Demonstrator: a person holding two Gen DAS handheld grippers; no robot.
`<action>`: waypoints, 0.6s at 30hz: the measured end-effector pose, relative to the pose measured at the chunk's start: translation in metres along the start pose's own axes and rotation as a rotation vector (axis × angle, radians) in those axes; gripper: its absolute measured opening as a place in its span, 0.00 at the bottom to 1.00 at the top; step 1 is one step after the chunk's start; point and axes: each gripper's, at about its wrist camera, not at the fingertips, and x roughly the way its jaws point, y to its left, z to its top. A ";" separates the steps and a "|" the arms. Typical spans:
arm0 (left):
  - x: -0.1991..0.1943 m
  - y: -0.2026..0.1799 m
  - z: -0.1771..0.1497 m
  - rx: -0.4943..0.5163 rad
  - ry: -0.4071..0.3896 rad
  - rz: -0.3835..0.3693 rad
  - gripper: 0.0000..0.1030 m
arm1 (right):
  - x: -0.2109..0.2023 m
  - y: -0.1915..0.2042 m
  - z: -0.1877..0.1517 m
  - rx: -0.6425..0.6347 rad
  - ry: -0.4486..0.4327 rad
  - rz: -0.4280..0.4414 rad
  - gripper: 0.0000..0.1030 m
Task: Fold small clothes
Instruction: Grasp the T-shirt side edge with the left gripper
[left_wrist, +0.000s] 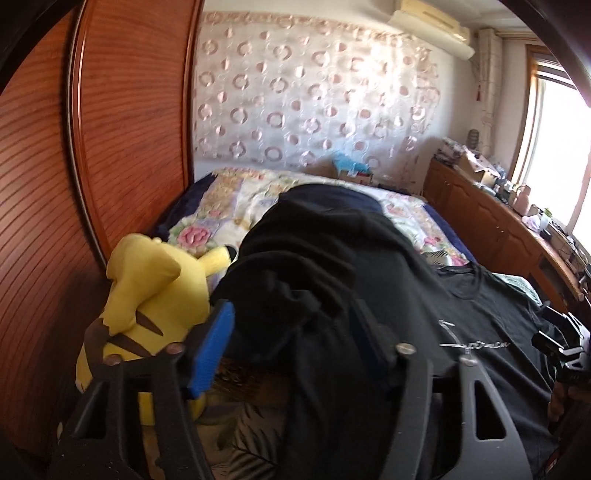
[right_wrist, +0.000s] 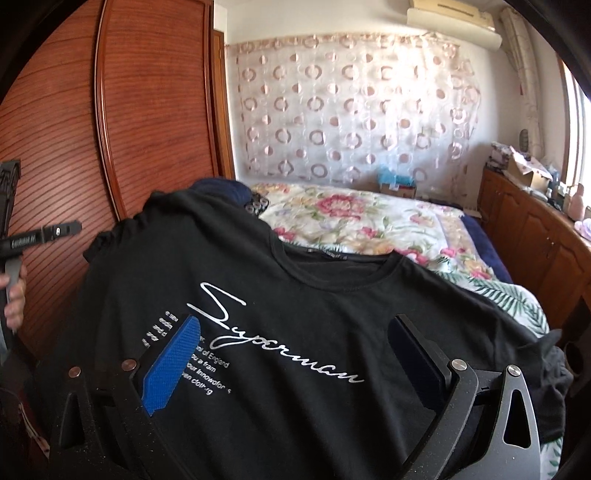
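Observation:
A black T-shirt with white script lettering lies front up on the bed, neck toward the far wall. My right gripper hovers over its chest print, jaws wide apart and empty. In the left wrist view the shirt's left side is bunched and lifted, draped between the fingers of my left gripper. The jaws stand apart with cloth hanging between them; I cannot tell whether it is pinched. The left gripper's body shows at the left edge of the right wrist view.
A yellow plush toy sits at the bed's left beside the wooden wardrobe. A floral quilt covers the far bed. A wooden cabinet with clutter runs along the right under the window.

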 end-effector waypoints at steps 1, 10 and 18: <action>0.004 0.002 -0.001 -0.004 0.010 -0.001 0.58 | 0.004 -0.003 0.004 -0.002 0.010 0.000 0.99; 0.027 0.010 -0.018 0.036 0.091 0.032 0.45 | 0.026 -0.015 0.029 -0.009 0.047 0.010 0.99; 0.028 0.013 -0.003 0.098 0.056 0.044 0.06 | 0.028 -0.009 0.021 0.006 0.036 0.011 0.98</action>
